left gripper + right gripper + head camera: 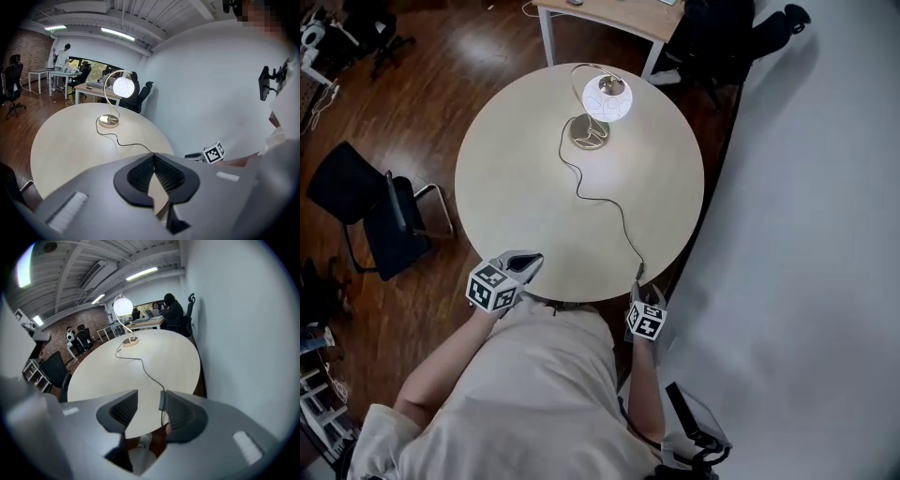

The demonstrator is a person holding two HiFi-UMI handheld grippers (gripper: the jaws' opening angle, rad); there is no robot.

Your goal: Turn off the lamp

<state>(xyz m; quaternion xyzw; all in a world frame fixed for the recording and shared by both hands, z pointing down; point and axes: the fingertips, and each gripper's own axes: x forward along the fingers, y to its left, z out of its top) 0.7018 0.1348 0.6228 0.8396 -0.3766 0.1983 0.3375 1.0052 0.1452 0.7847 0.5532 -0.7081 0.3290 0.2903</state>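
Note:
The lamp stands at the far side of the round beige table (511, 173), its white globe (607, 98) lit above a brass base (588, 133). Its black cord (605, 199) runs to the near right edge and ends in a small inline switch (161, 400). My right gripper (150, 397) is open at that edge. The switch sits between its jaws, close against the right-hand finger (180, 411); the other finger stands apart. In the head view this gripper (643, 291) is just below the table's rim. My left gripper (153, 157) is shut on nothing, over the near left edge (528, 263).
A black chair (370, 216) stands left of the table on the wooden floor. A wooden desk (609, 14) and a dark office chair (741, 37) are behind the table. A white wall (806, 234) runs close along the table's right side.

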